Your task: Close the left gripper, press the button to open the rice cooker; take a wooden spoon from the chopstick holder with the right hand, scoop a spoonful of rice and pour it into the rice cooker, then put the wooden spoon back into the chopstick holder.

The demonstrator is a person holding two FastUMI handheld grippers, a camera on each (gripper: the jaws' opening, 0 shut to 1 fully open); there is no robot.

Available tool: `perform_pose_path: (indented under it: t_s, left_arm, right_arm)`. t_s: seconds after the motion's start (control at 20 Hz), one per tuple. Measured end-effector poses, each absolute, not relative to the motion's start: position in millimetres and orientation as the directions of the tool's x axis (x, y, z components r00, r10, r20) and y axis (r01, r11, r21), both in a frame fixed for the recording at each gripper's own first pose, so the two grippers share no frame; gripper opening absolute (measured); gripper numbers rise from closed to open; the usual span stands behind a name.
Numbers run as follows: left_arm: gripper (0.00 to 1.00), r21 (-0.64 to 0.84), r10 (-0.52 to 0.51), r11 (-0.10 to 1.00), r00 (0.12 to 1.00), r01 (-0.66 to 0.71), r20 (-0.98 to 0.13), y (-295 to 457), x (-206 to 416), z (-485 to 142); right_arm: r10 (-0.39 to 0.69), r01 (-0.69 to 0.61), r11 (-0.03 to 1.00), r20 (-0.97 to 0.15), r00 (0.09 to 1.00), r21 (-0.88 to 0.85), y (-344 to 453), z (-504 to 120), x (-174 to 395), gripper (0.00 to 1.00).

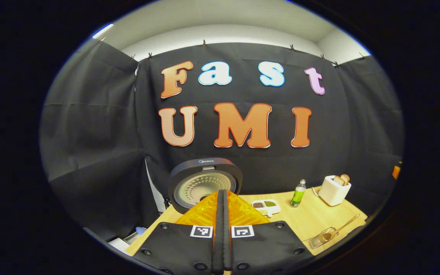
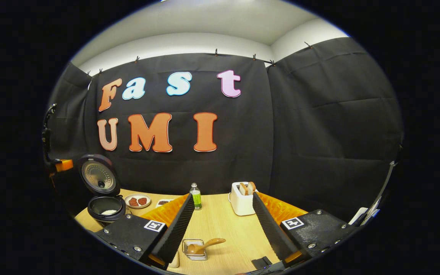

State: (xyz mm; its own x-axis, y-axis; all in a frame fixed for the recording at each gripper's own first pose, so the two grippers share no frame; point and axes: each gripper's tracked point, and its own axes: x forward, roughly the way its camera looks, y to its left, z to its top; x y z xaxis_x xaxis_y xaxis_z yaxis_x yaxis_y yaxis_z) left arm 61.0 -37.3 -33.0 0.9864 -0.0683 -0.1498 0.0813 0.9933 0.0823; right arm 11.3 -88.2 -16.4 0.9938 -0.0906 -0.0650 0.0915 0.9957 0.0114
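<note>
The pale wooden counter [image 2: 220, 225] stretches ahead of both claws. The dark round rice cooker [image 2: 106, 208] stands with its lid [image 2: 98, 176] swung upright, far to the left of the right claw [image 2: 224, 221] in the right gripper view, and a little white rice lies in its pot. In the left gripper view the raised lid [image 1: 204, 183] sits just beyond the tips of the left claw [image 1: 222, 198], whose two fingers are pressed together with nothing between them. The right claw stands wide apart and holds nothing. A white toaster [image 2: 241, 199] with bread slices in its slots lies just beyond the right finger of the right claw; in the left gripper view it [image 1: 334, 190] is off to the right. A small clear bottle of green liquid [image 2: 195, 196] stands beyond the left finger of the right claw, and to the right of the left claw [image 1: 298, 193]. A white divided tray of grains [image 1: 266, 206] sits just right of the left claw's tips. A small round plate with reddish pieces [image 2: 137, 200] rests beside the cooker. The square wire chopstick holder [image 2: 195, 249] lies low between the open fingers of the right claw, with the brown wooden spoon [image 2: 204, 245] resting in it, handle pointing right
</note>
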Motion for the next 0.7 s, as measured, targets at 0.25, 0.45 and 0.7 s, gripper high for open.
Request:
perform_pose_path:
  t_s: [0.25, 0.45, 0.7]
  left_arm:
    - [0.05, 0.070, -0.023, 0.997, 0.991, 0.033, -0.131, -17.7, 35.4, -11.3]
    - [0.53, 0.096, 0.045, 0.995, 0.994, -0.035, -0.103, 3.9, 23.0, 1.0]
    - [0.73, 0.077, 0.100, 0.993, 0.993, -0.094, -0.071, 17.8, 4.5, 14.3]
  right_arm:
    - [-0.065, 0.069, 0.996, -0.058, 0.996, 0.063, -86.2, -34.1, 27.0, 0.95]
    - [-0.056, 0.066, 0.992, -0.091, 0.994, 0.110, -90.0, -71.0, 46.3, 0.95]
    - [-0.038, 0.070, 0.978, -0.165, 0.986, 0.198, -94.1, -127.5, 68.4, 0.95]
